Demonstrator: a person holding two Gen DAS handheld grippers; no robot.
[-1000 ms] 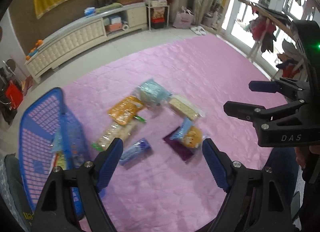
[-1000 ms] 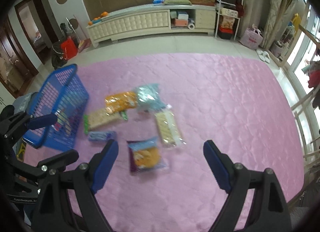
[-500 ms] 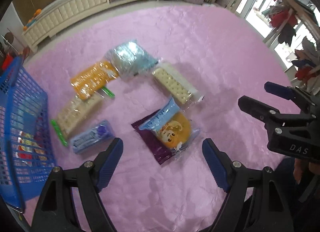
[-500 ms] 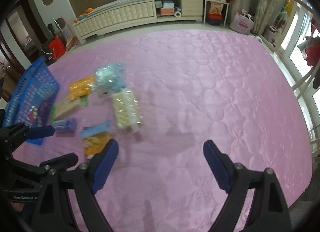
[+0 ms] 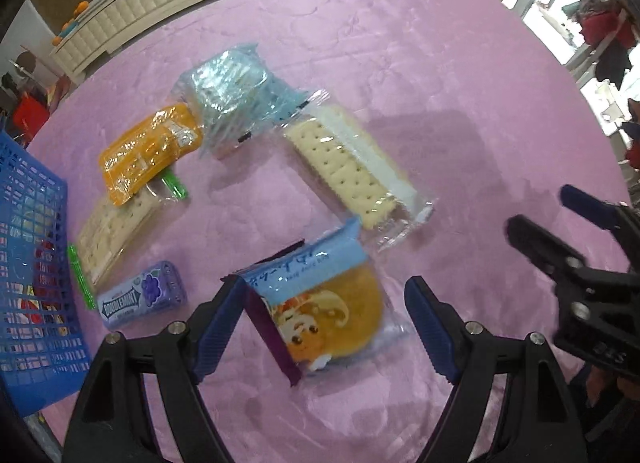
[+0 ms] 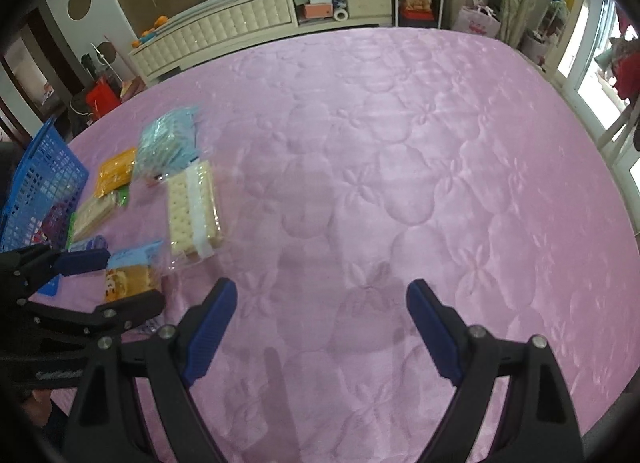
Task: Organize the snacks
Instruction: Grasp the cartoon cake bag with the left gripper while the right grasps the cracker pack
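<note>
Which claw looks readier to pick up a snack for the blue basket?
Left, I'd judge. The left claw is open around the cake packet, with the basket just beside it. The right claw is open over bare pink cover, away from the snacks.

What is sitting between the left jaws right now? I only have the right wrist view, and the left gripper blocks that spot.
Observer: A round cake packet with a cartoon face lies between the open jaws of the left gripper.
Operator: Is anything underneath it?
Observer: Yes, a dark purple packet pokes out from under its left side.
Operator: And the small bluish thing next to the blue basket? It is blurred for me.
Observer: That is a chewing gum pack printed DOUBLEMINT, lying flat beside the basket.
</note>
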